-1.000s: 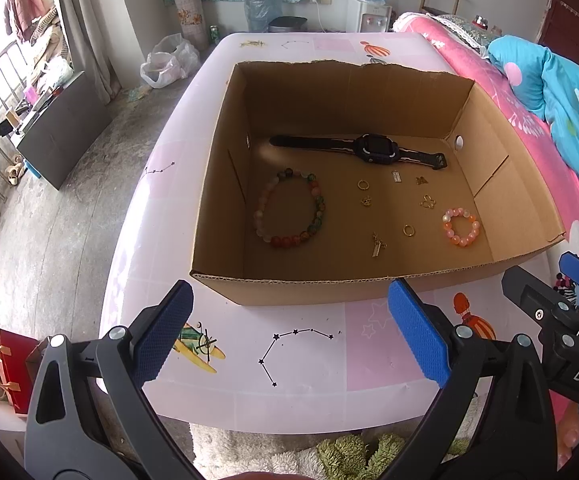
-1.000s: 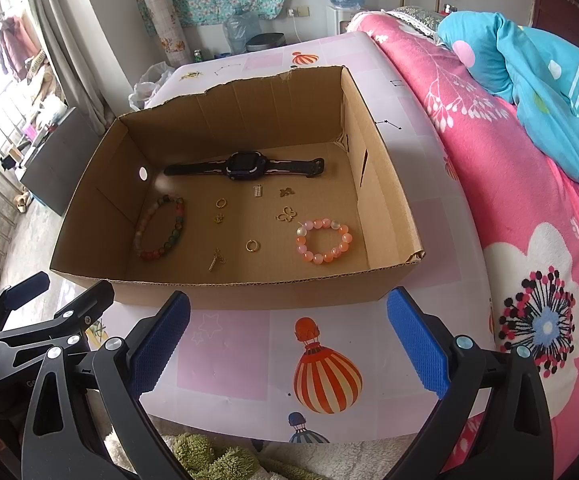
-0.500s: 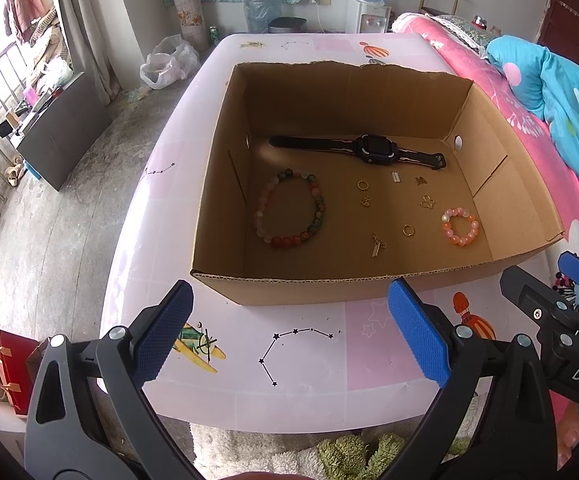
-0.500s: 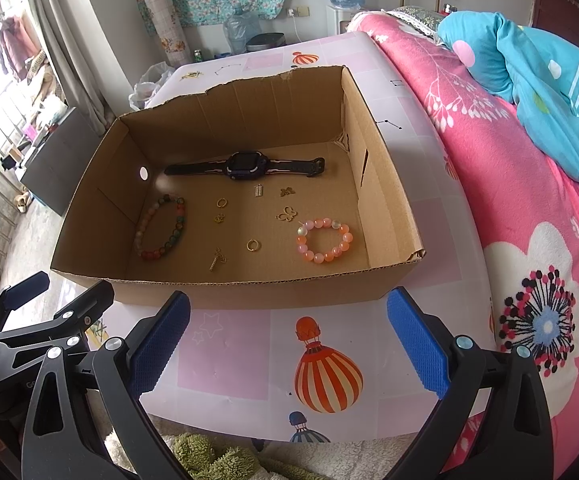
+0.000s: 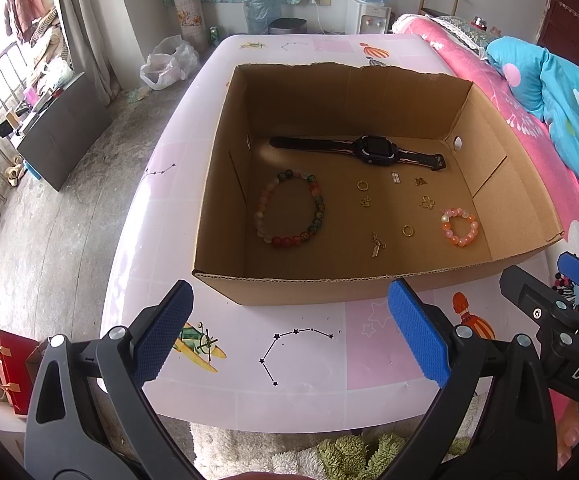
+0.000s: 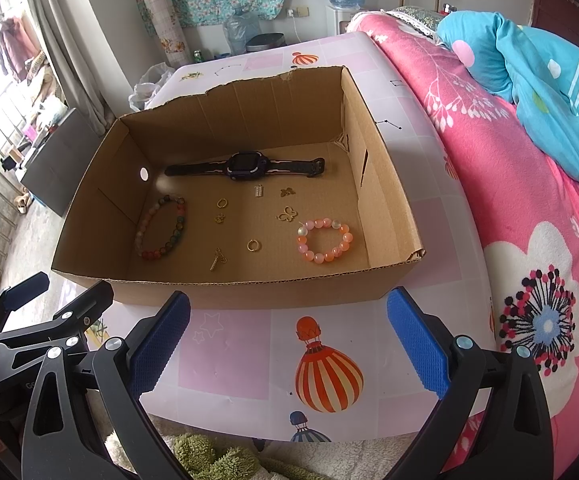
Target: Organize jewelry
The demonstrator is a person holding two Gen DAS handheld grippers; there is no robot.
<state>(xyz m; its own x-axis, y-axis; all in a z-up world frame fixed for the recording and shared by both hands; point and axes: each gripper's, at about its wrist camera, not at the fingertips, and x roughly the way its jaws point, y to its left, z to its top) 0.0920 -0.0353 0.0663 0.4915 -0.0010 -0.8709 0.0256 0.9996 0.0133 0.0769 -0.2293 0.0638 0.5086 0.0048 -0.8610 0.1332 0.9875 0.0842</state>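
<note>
An open cardboard box (image 5: 329, 284) (image 6: 249, 294) sits on the pink table. On its floor lie a black watch (image 5: 373, 151) (image 6: 245, 166), a large multicoloured bead bracelet (image 5: 289, 208) (image 6: 161, 227), a small orange bead bracelet (image 5: 459, 227) (image 6: 324, 240), gold rings (image 5: 408, 230) (image 6: 254, 245) and several small gold charms (image 5: 426, 202) (image 6: 287, 214). My left gripper (image 5: 289, 336) stands open in front of the box's near wall, holding nothing. My right gripper (image 6: 287, 338) hovers open over the table just short of the box, also with nothing in it.
A bed with a pink flowered blanket (image 6: 529, 200) and a blue quilt (image 6: 537, 80) borders the table on the right. The table's left edge (image 5: 129, 240) drops to a concrete floor. A red bag (image 5: 13, 372) stands at the lower left.
</note>
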